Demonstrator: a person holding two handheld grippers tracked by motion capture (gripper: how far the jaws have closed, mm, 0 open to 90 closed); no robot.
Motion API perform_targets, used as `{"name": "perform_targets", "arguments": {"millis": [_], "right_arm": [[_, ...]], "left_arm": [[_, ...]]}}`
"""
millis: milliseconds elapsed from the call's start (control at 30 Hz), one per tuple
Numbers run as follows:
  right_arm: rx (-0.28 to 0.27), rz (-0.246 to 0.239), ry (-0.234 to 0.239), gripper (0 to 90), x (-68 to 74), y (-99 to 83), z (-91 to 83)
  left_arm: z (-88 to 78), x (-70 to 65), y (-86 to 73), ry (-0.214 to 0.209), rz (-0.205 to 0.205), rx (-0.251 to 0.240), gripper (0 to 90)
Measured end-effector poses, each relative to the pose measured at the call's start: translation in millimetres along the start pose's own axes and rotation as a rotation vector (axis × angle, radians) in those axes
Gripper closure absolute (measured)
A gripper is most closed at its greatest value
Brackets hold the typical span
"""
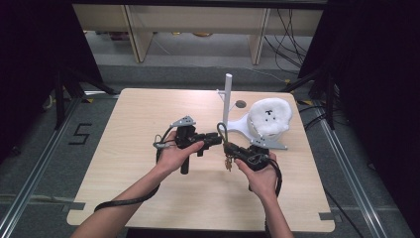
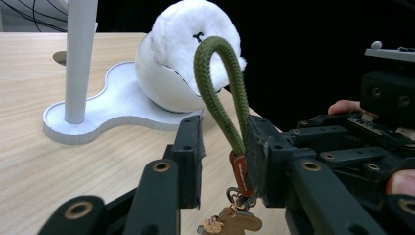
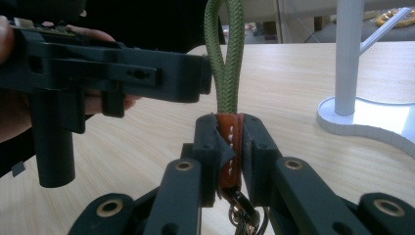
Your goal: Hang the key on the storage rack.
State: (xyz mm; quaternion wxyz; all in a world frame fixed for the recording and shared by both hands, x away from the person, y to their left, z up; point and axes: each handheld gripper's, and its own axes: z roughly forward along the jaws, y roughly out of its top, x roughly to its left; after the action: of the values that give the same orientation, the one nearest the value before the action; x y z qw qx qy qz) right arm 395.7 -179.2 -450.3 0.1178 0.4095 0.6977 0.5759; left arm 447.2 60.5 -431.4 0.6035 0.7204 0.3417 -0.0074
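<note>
A keychain with an olive-green cord loop (image 2: 215, 73), an orange leather tab (image 3: 230, 142) and brass charms (image 2: 230, 220) is held above the table's middle. My right gripper (image 3: 229, 132) is shut on the orange tab, with the loop standing up from it (image 1: 221, 130). My left gripper (image 2: 222, 142) reaches in from the left, its jaws on either side of the cord just above the tab. The cord lies against one jaw, and a gap shows at the other. In the high view the left gripper (image 1: 218, 138) and right gripper (image 1: 229, 148) meet tip to tip.
A white stand with an upright post (image 1: 228, 96) and a flat base (image 1: 240, 124) sits just behind the grippers. A white plush ball (image 1: 270, 116) rests in its cup at the right. A dark round hole (image 1: 240, 104) marks the tabletop near the post.
</note>
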Motion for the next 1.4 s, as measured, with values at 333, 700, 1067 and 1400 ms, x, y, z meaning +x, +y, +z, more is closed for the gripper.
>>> {"name": "perform_targets", "arguments": {"millis": [333,700,1067,1400], "right_arm": [[-0.010,-0.004,-0.005,79.4,0.5,1.2,1.3],[-0.006,0.000,0.009,79.4,1.6,1.2,1.3],[-0.006,0.023,0.021,79.4,4.8,3.0,0.7],[-0.005,0.002,0.030,79.5,5.3,2.9,1.3]], "left_arm": [[3.1,2.8,-2.7,-0.023,-0.015,-0.002,72.1],[0.9,3.0,0.0,-0.034,-0.017,0.001,75.9],[0.8,4.7,2.3,-0.057,-0.050,-0.015,77.1],[-0.2,4.0,3.8,-0.075,-0.071,-0.016,81.5]]}}
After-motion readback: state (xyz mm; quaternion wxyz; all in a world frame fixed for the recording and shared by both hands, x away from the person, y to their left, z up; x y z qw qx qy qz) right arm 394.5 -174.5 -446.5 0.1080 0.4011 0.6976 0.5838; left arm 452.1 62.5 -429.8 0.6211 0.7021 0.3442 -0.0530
